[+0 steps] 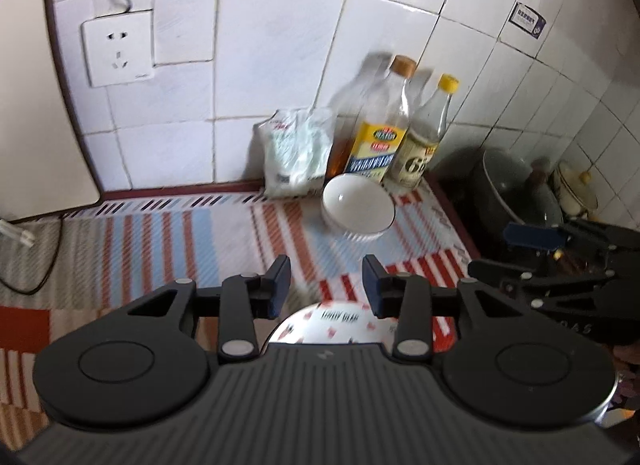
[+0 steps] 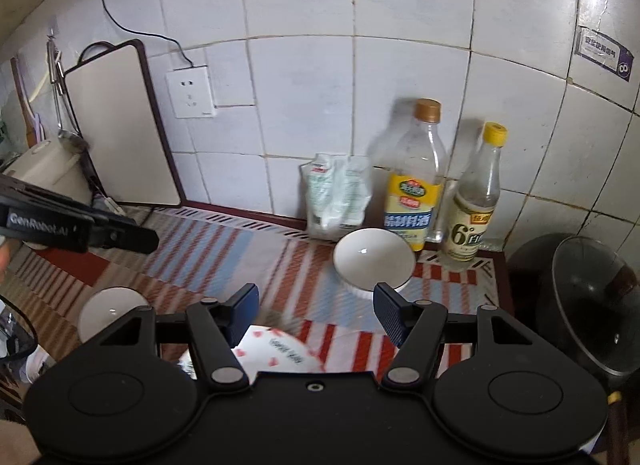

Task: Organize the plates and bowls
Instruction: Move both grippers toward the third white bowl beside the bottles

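A white bowl (image 2: pixel 374 259) sits on a ribbed white dish (image 2: pixel 370 290) toward the back right corner of the counter, just in front of the oil bottle (image 2: pixel 418 181) and the vinegar bottle (image 2: pixel 476 201) that stand against the tiled wall. Nearer the front edge lies a plate printed with red hearts (image 2: pixel 276 353), right under both tools, and another white bowl (image 2: pixel 110 311) sits off to the front left on the striped mat (image 2: pixel 224 249).

The left gripper (image 1: pixel 326 285) hangs above the heart plate with its jaws parted and nothing between them. The right gripper (image 2: pixel 316 313) is likewise released, its jaws set wider, also empty.

My guess is the next job is gathering the loose bowl onto the stack at the back. To do that well, I would come down on the bowl's rim with one pad inside and one outside, close firmly before lifting, and keep it level on the way over. The bottles crowd the back corner, so approach from the front edge rather than sweeping across, and keep the two tools clear of each other.
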Tool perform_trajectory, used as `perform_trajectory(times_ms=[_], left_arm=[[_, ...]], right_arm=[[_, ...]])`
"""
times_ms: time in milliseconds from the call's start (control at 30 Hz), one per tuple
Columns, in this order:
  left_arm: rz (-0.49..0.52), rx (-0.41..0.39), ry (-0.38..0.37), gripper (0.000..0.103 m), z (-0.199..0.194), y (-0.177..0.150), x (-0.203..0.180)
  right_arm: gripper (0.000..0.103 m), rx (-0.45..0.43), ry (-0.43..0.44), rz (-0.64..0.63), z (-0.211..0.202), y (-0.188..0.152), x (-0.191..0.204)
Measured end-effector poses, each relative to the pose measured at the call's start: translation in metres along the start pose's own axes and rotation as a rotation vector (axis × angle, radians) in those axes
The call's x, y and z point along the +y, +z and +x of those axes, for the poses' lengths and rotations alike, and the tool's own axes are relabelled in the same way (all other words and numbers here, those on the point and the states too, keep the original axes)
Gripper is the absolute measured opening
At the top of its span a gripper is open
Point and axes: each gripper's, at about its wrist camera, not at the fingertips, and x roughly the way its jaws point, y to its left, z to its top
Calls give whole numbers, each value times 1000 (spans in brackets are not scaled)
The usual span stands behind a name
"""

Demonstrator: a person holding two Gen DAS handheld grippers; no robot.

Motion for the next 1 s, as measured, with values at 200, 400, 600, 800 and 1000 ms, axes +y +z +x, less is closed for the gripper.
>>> perform_trajectory(times_ms=[200,400,600,800,1000], left_arm=[[-19,-36,5,41,38,6,-19],[-65,-21,15,41,95,2,-23],[-124,39,20,39,144,-3,-25],[-161,69,44,39,187,-3,-24],[-156,53,60,39,224,5,-23]], right_arm=[[69,-44,29,26,32,-7,-32],[69,-16,23,61,79,-22,-61],[69,26,13,93,128,-30,-86],[69,28,-3,170,170,-31,-107],[68,44,79,336,197,-24,-134]])
